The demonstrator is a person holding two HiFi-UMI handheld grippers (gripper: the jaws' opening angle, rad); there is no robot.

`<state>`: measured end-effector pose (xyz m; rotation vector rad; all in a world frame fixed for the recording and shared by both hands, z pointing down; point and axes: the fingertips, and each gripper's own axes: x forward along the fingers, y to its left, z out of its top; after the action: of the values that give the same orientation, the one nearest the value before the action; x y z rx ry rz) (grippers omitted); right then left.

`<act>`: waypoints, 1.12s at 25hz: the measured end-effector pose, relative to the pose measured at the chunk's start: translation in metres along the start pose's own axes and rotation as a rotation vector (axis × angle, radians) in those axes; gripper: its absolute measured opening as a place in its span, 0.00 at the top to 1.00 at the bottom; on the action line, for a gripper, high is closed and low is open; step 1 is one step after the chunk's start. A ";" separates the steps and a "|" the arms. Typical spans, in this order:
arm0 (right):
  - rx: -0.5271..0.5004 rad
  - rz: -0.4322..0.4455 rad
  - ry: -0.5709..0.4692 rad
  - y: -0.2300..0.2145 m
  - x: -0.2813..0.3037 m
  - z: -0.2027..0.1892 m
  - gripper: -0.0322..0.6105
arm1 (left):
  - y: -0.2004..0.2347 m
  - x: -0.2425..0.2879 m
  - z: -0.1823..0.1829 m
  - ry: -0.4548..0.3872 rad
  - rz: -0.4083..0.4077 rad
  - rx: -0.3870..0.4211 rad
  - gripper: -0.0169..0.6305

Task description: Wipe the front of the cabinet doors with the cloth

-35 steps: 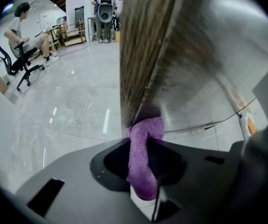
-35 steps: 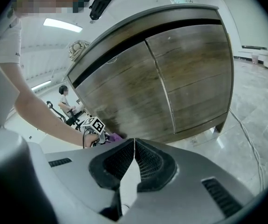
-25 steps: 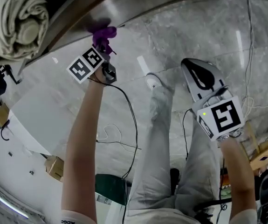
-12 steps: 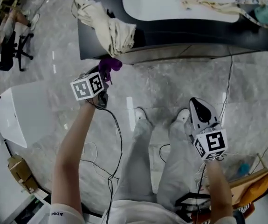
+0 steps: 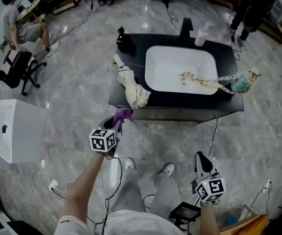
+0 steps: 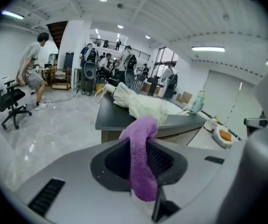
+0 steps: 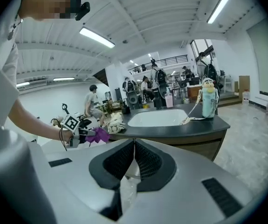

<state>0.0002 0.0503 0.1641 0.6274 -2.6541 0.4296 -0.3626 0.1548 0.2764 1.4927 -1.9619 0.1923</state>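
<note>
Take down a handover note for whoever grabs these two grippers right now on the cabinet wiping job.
Left gripper: shut on the purple cloth, held in the air short of the cabinet.
Right gripper: shut, empty, held low and back from the cabinet.
Cabinet stands ahead under the black counter with the white sink; a beige towel lies on the corner nearest the cloth.
Done: cloth in hand; it touches no door.
Left: bring the cloth to the door fronts and wipe them.

Cloth (image 5: 123, 114) in left claw (image 5: 116, 121), before cabinet (image 5: 190, 115)
</note>
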 end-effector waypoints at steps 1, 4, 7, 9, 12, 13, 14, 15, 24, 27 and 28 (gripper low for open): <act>-0.003 0.013 -0.016 0.004 -0.006 0.016 0.91 | -0.013 -0.014 0.015 -0.038 -0.017 0.009 0.84; 0.037 0.058 -0.060 0.026 -0.031 0.059 0.91 | -0.047 -0.082 0.055 -0.121 -0.056 0.063 0.84; 0.076 0.080 -0.090 0.044 -0.059 0.092 0.91 | -0.078 -0.152 0.084 -0.187 -0.080 0.155 0.84; 0.070 0.084 -0.106 0.054 -0.069 0.111 0.91 | -0.090 -0.190 0.103 -0.250 -0.073 0.164 0.84; 0.087 0.101 -0.148 0.077 -0.070 0.136 0.91 | -0.096 -0.230 0.126 -0.346 -0.082 0.081 0.84; 0.106 0.119 -0.168 0.088 -0.066 0.144 0.91 | -0.096 -0.238 0.132 -0.362 -0.092 0.052 0.84; 0.122 0.141 -0.187 0.102 -0.063 0.151 0.91 | -0.098 -0.246 0.137 -0.369 -0.106 0.035 0.84; 0.129 0.161 -0.205 0.117 -0.059 0.158 0.91 | -0.101 -0.253 0.140 -0.369 -0.125 0.037 0.84; -0.002 0.188 -0.297 0.217 -0.054 0.207 0.91 | -0.119 -0.297 0.161 -0.355 -0.318 0.238 0.84; -0.070 0.185 -0.245 0.237 -0.056 0.197 0.91 | -0.102 -0.315 0.177 -0.395 -0.323 0.204 0.84; -0.091 0.185 -0.232 0.240 -0.057 0.195 0.91 | -0.100 -0.322 0.181 -0.418 -0.326 0.173 0.84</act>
<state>-0.1234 0.2033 -0.0810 0.4277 -2.9472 0.2993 -0.3030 0.2924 -0.0756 2.0759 -2.0120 -0.1047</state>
